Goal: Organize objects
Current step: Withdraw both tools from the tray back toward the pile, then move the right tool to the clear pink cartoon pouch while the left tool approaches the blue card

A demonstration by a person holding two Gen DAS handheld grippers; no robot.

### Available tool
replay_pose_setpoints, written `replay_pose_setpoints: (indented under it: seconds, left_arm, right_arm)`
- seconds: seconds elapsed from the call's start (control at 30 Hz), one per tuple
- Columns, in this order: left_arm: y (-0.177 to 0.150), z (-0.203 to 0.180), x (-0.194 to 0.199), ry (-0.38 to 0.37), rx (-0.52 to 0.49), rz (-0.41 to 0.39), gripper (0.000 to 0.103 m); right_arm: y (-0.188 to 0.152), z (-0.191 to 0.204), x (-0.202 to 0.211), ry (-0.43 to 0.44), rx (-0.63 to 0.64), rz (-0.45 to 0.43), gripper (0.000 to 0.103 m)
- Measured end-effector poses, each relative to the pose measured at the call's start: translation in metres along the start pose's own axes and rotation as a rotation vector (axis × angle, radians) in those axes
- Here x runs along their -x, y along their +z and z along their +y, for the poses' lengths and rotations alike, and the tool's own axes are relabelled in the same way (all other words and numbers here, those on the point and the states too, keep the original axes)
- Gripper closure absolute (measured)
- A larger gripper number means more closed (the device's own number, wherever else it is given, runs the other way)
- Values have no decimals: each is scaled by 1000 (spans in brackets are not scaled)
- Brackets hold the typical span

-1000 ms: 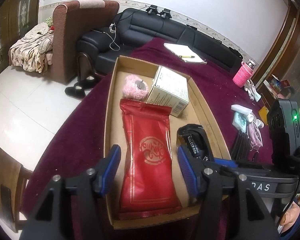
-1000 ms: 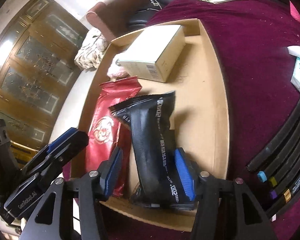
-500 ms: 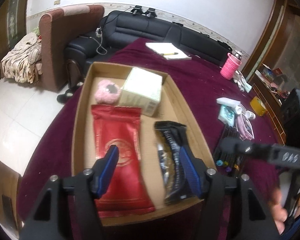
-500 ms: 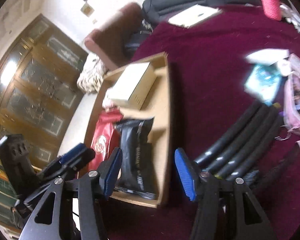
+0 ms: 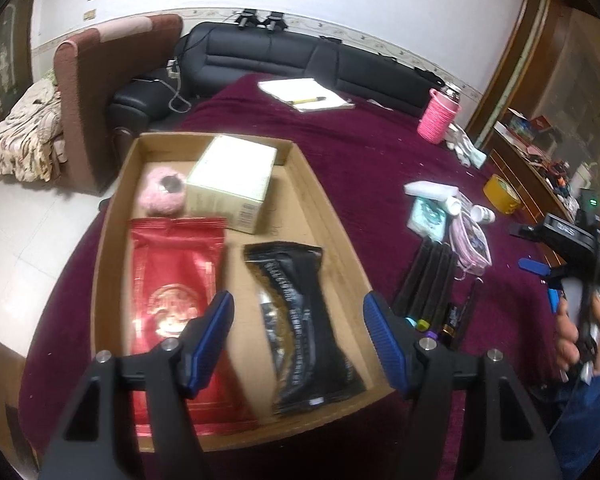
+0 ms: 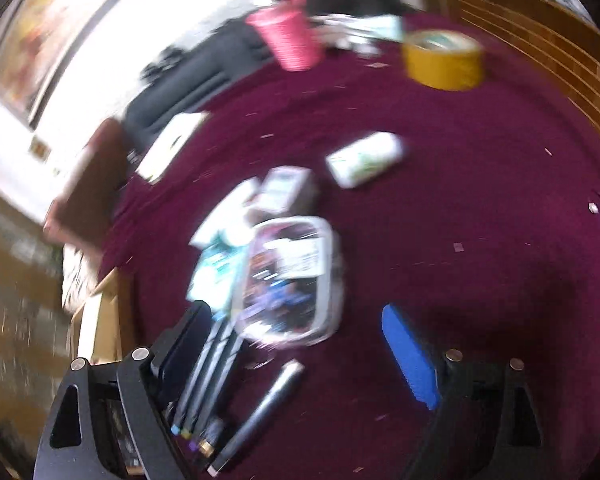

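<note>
A: Step in hand: likely fetching the next item. Shallow brown cardboard tray [image 5: 320,216] holds the black foil pouch [image 5: 300,320], beside the red foil pouch [image 5: 176,292].

B: Right gripper [image 6: 268,360] empty, jaws opening wide above the black marker pens [image 6: 208,372]. Next: centre, descend, close. Left gripper [image 5: 298,334] half open, empty.

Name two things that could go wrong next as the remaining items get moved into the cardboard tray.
The markers lie packed side by side, so the right gripper, its jaws opening and empty, may catch several or roll one away. The clear pouch overlaps the packets beside it and could drag them. In the cardboard tray, the black packet takes up much of the bare floor.
</note>
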State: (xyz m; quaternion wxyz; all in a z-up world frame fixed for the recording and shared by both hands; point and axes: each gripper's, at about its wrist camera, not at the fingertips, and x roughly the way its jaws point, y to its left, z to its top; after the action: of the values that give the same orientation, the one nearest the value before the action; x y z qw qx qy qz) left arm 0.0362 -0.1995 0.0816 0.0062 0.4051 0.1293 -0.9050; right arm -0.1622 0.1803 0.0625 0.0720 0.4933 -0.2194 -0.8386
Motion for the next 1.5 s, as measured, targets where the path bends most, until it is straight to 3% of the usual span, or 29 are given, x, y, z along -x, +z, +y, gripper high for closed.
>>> replay_pose_setpoints:
  seconds: [0.2, 0.47, 0.6, 0.7, 0.77, 0.97, 1.07, 1.17, 1.23, 1.3, 1.5]
  left_arm:
    - [-2, -12, -7, -21, -21, 17, 36]
    - [-3, -27, -4, -53, -47, 16, 36]
    - [-3, -45, -9, -70, -78, 28, 36]
    - [-4, -63, -13, -79, -115, 39, 36]
    - [-4, -75, -16, -83, -137, 49, 36]
    - [6, -108, -33, -102, -177, 88, 36]
    - [25, -129, -48, -118, -193, 99, 36]
    - [50, -153, -77, -153, -225, 138, 35]
    - [66, -166, -105, -179, -249, 186, 24]
    - [79, -175, -136, -204, -258, 253, 21]
    - [89, -187, -197, -85, -289, 336, 21]
  right_arm:
    - [2, 17, -26, 12, 32, 55, 12]
    - [3, 37, -53, -120, 105, 55, 10]
    - [-1, 34, -72, -128, 124, 90, 7]
    - [-5, 33, -70, -144, 171, 33, 8]
    - [-7, 29, -66, -156, 186, -4, 16]
    - [6, -8, -38, -79, 103, -78, 16]
    - [14, -25, -27, -77, 67, -108, 16]
    - [21, -40, -27, -32, 2, -83, 16]
    - [23, -43, -27, -20, -16, -81, 16]
    - [24, -42, -25, -21, -14, -88, 16]
    - [25, -42, -24, 29, -40, -75, 16]
